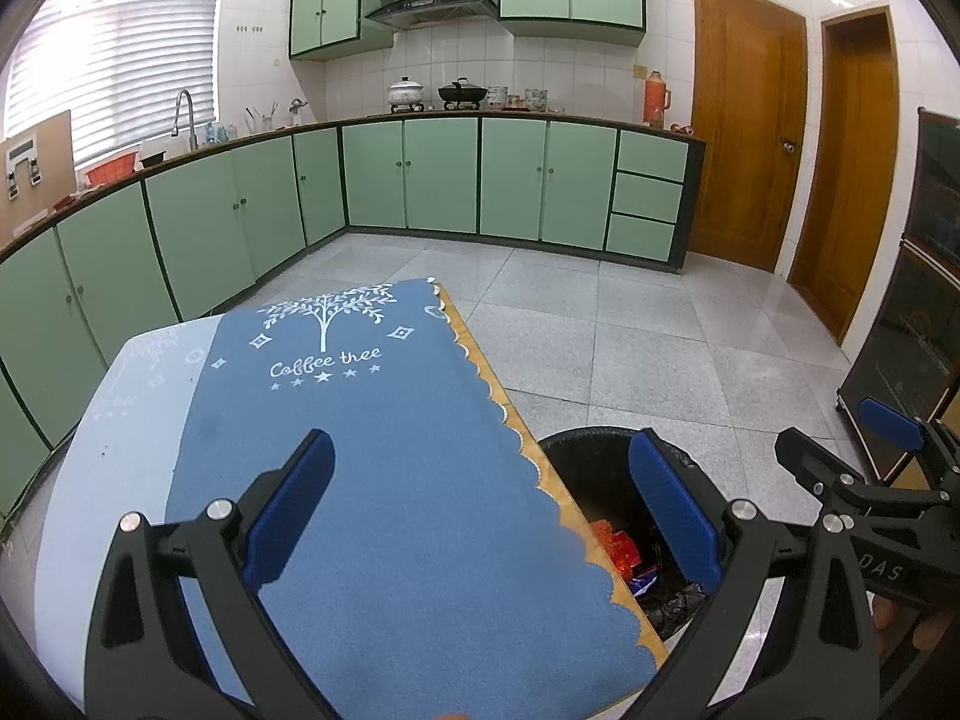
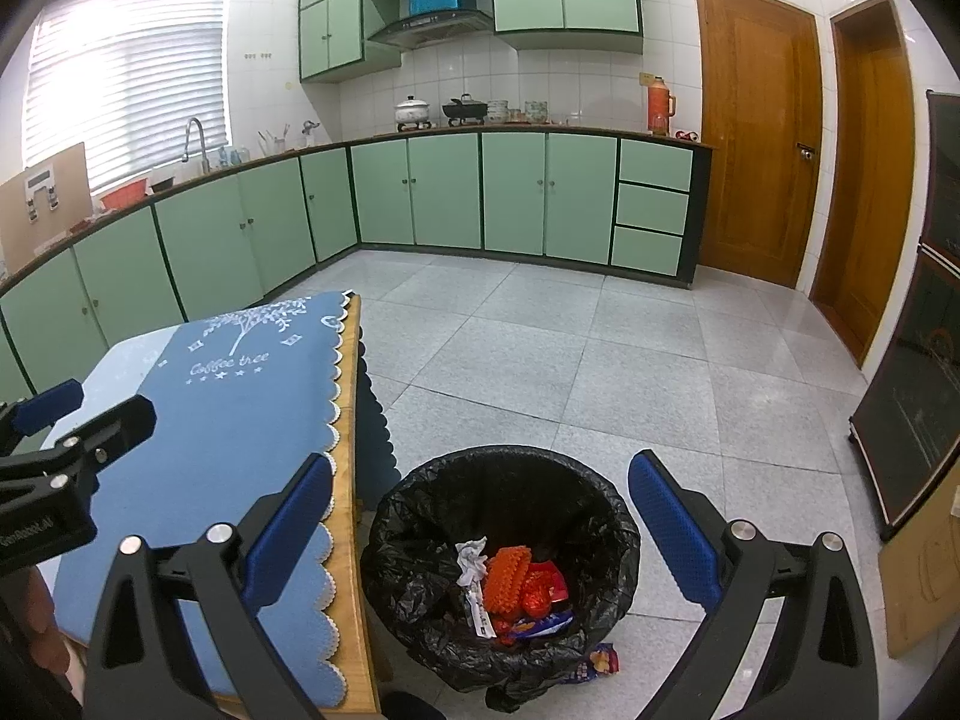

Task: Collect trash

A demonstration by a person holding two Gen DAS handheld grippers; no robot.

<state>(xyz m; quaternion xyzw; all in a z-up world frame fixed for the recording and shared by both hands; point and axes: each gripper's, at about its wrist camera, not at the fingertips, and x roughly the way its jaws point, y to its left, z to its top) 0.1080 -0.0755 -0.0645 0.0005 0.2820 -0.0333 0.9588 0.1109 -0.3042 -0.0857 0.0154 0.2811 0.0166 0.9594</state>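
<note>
A black-lined trash bin [image 2: 420, 516] stands on the floor right of the table; it also shows in the left wrist view [image 1: 576, 450]. Inside lie a crumpled white paper [image 2: 472, 558], an orange ridged piece [image 2: 507, 579] and red wrappers [image 2: 543, 588]. A snack wrapper [image 2: 600, 660] lies on the floor beside the bin. My left gripper [image 1: 480, 510] is open and empty above the blue cloth [image 1: 372, 450]. My right gripper [image 2: 480, 528] is open and empty above the bin. The right gripper shows in the left wrist view [image 1: 852, 438], and the left gripper shows in the right wrist view [image 2: 84, 408].
The wooden table [image 2: 348, 540] carries a blue "Coffee tree" cloth. Green cabinets [image 1: 420, 180] line the back and left walls. Wooden doors [image 2: 756, 132] stand at right. A dark cabinet [image 2: 912, 408] stands at far right, cardboard [image 2: 924, 576] leaning below it. Grey tile floor [image 2: 600, 360] surrounds the bin.
</note>
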